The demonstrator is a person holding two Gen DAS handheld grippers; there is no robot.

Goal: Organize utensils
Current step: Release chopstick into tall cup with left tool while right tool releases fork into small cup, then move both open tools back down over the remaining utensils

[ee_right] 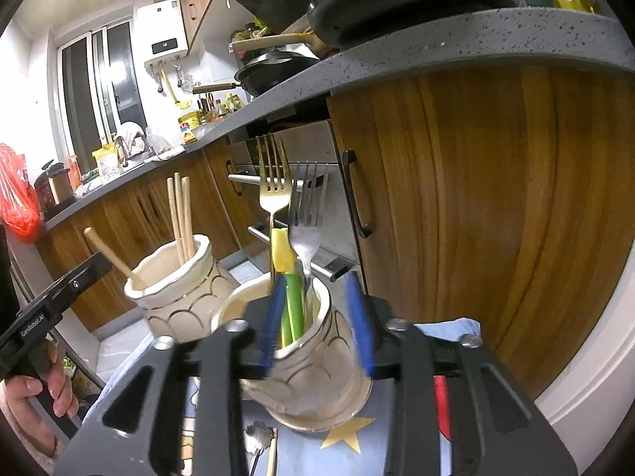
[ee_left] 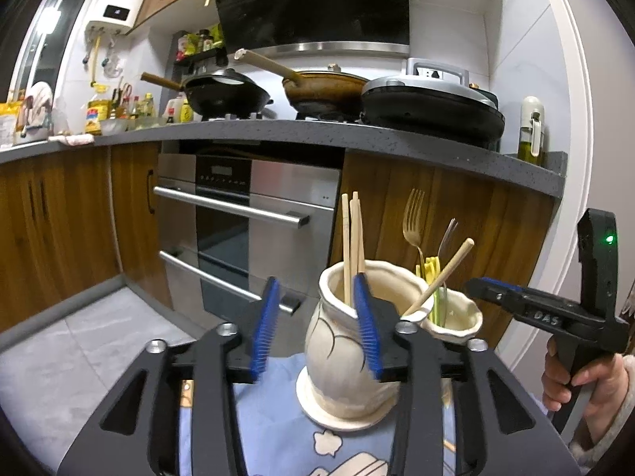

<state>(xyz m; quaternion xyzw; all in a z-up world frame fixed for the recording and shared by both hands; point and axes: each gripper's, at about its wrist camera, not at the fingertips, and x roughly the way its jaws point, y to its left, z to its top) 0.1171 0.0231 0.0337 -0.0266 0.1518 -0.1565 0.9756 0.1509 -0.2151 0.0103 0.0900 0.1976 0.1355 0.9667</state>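
Kitchen floor-level setup, blue printed cloth [ee_left: 278, 428] sitting in front of wood cabinets and a steel oven. Two cream ceramic holders are standing side by side on the cloth. Taller holder [ee_left: 349, 341] is carrying the chopsticks [ee_left: 353, 238], one leaning out over its rim. Shorter holder [ee_right: 305, 361] is keeping a gold fork [ee_right: 273, 182], a silver fork [ee_right: 305, 214] and yellow-green plastic pieces. Left gripper [ee_left: 317, 329] is hanging wide, gripping nothing, one pad in front of the taller holder. Right gripper [ee_right: 317, 325] is also spread wide and empty, straddling the shorter holder. Sorting is looking mostly done; a small metal utensil [ee_right: 260, 434] and a wooden stick are lying loose at the cloth's near edge, probably left to place.
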